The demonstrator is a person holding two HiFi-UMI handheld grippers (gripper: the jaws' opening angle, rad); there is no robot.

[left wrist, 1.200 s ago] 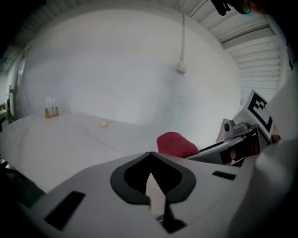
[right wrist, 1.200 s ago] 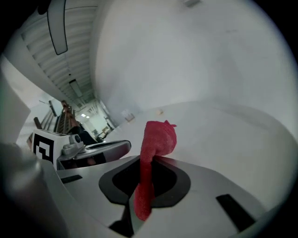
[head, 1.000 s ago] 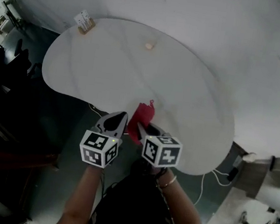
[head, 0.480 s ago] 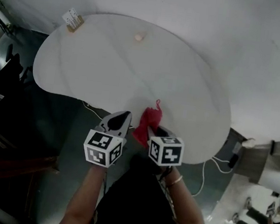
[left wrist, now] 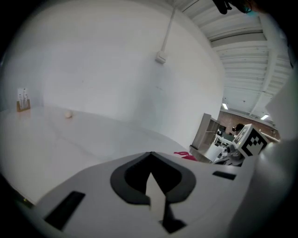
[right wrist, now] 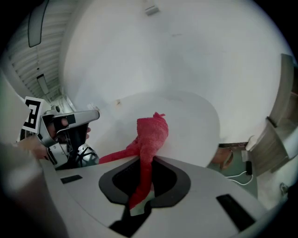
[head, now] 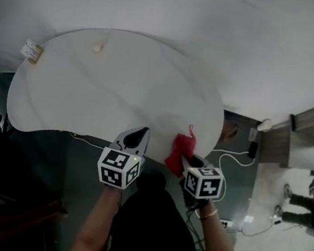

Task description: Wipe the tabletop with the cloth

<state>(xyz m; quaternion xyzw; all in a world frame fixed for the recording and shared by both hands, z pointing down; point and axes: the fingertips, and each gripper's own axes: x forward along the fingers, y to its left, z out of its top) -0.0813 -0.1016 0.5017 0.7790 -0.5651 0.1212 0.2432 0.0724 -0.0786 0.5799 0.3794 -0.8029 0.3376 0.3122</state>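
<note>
The white kidney-shaped table [head: 109, 93] fills the middle of the head view. A red cloth [head: 179, 151] sits at the table's near right edge, bunched and pinched in my right gripper [head: 187, 159]. In the right gripper view the cloth [right wrist: 152, 133] runs up from between the shut jaws of that gripper [right wrist: 148, 162] and rests on the tabletop [right wrist: 191, 116]. My left gripper [head: 137, 139] is just left of the cloth, off the table's near edge. Its jaws [left wrist: 150, 160] are shut with nothing between them.
A small card stand [head: 32, 51] and a small round thing [head: 98, 47] sit at the table's far side. Cables [head: 230, 155] lie on the floor to the right, near a cabinet [head: 293, 140]. A white wall runs behind the table.
Both grippers have moved right along the table's near edge, and the red cloth has gone with the right gripper to the table's right end. Both grippers stay shut.
</note>
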